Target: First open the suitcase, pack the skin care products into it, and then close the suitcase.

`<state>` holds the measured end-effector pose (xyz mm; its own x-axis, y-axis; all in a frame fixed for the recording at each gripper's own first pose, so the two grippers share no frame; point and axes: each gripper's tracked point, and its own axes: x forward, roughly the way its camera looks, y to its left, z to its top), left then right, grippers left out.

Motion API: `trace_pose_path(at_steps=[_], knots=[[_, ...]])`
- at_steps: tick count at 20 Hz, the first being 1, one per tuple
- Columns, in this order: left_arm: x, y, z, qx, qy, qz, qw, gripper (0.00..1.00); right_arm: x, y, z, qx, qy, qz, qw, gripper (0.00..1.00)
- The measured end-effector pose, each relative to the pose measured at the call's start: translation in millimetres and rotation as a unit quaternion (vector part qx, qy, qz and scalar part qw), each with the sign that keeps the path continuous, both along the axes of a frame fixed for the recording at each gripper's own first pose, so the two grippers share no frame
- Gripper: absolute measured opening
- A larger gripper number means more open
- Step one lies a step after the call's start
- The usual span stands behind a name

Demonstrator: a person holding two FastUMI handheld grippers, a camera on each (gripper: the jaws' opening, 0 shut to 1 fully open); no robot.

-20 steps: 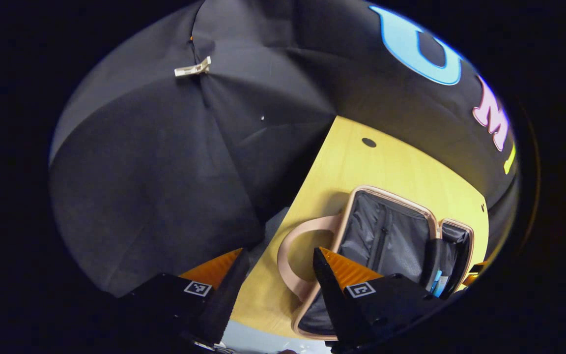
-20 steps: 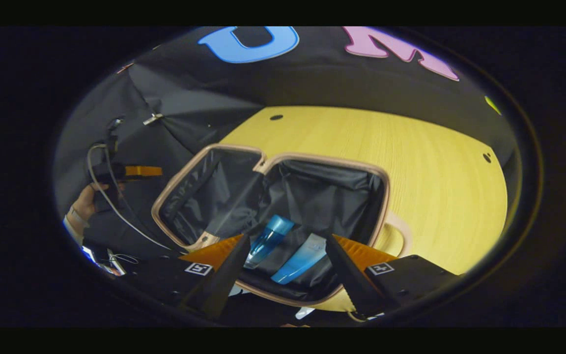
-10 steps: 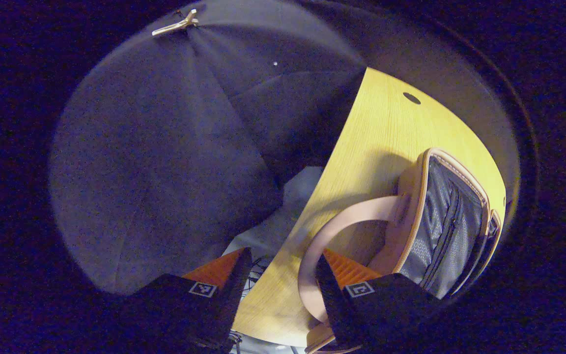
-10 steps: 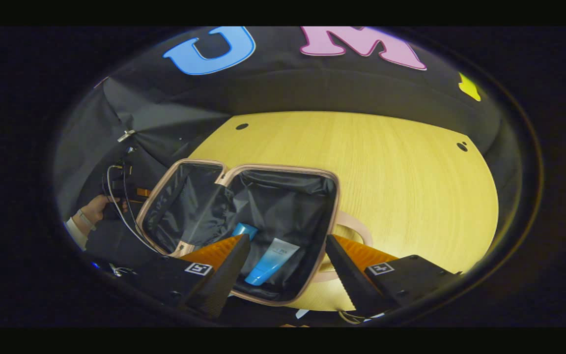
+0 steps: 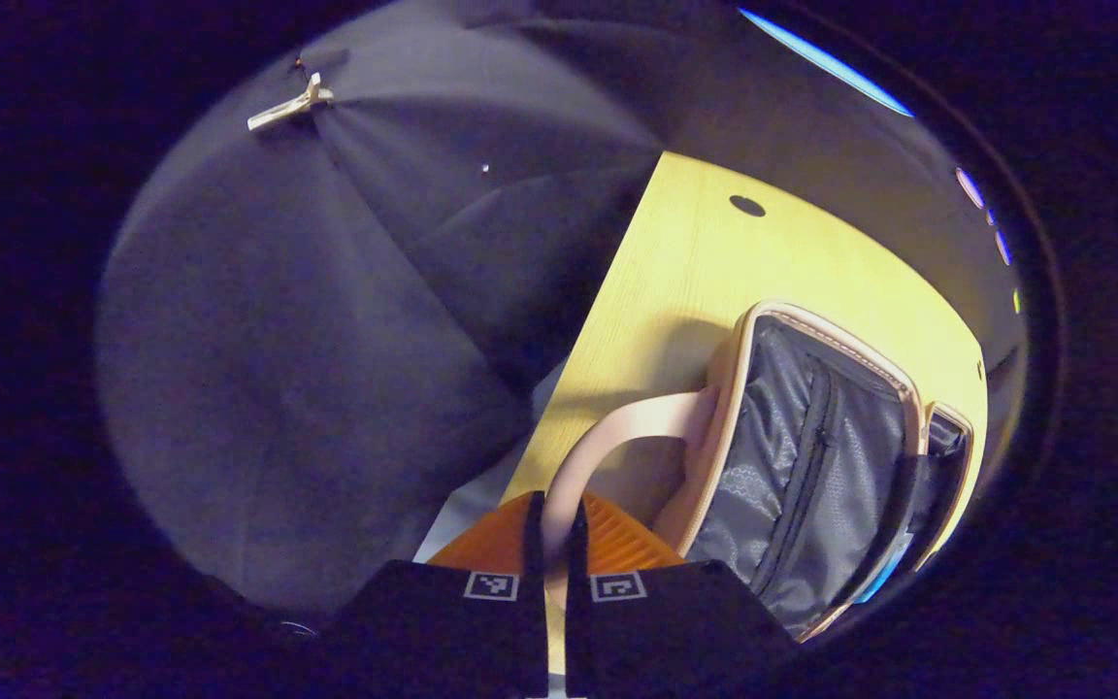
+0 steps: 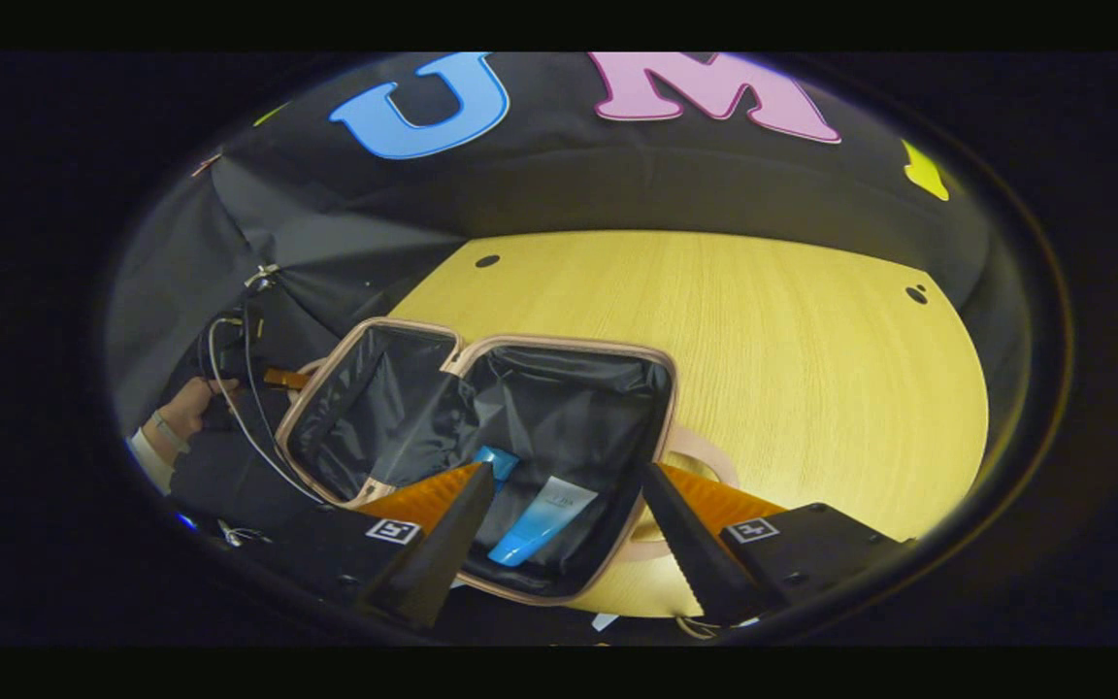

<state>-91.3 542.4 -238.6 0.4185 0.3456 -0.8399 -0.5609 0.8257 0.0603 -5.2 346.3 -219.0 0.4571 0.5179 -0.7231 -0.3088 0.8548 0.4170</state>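
Observation:
A pink suitcase point(image 6: 569, 342) lies open on the yellow wooden table point(image 6: 763, 369), both halves lined in dark fabric. In its right half lie a blue tube point(image 6: 532, 529) and a blue bottle point(image 6: 493, 458). My right gripper point(image 6: 567, 495) hovers open above that half, holding nothing. In the left gripper view, the lid half point(image 5: 811, 456) with its zip pocket sits at the right, and its curved pink handle point(image 5: 617, 432) arcs down between my fingers. My left gripper point(image 5: 555, 529) is shut on that handle. The right gripper view shows the left gripper point(image 6: 279, 377) at the lid's outer edge, held by a hand point(image 6: 185, 408).
The table's left edge point(image 5: 598, 320) runs close beside the lid, with black cloth beyond it. Two small dark holes point(image 6: 487, 261) point(image 6: 916, 294) mark the tabletop. A cable point(image 6: 229, 388) hangs from the left gripper. A pale clip point(image 5: 282, 105) pins the cloth.
My left gripper has gone from open beside the handle to shut on it. The right gripper has drawn back from the case and stayed open.

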Motion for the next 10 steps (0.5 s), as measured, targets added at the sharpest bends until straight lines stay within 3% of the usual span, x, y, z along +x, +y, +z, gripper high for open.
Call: trace_pose_path(at_steps=[6, 7, 8, 9, 10], knots=[[17, -62, 145, 0.046, -0.122, -0.063, 0.989, 0.11, 16, -30, 16, 0.006, -0.05, -0.008, 0.999, 0.97], [21, -79, 165, 0.052, -0.136, -0.076, 0.986, 0.1, 17, -34, 20, 0.009, -0.056, -0.009, 0.998, 0.87], [25, -100, 181, 0.06, -0.147, -0.092, 0.983, 0.1, 18, -37, 23, 0.014, -0.063, -0.009, 0.998, 0.87], [30, -118, 195, 0.069, -0.154, -0.107, 0.98, 0.1, 19, -42, 27, 0.017, -0.07, -0.007, 0.997, 0.97], [39, -139, 205, 0.077, -0.159, -0.123, 0.977, 0.1, 19, -50, 29, 0.016, -0.079, -0.003, 0.997, 0.97]])
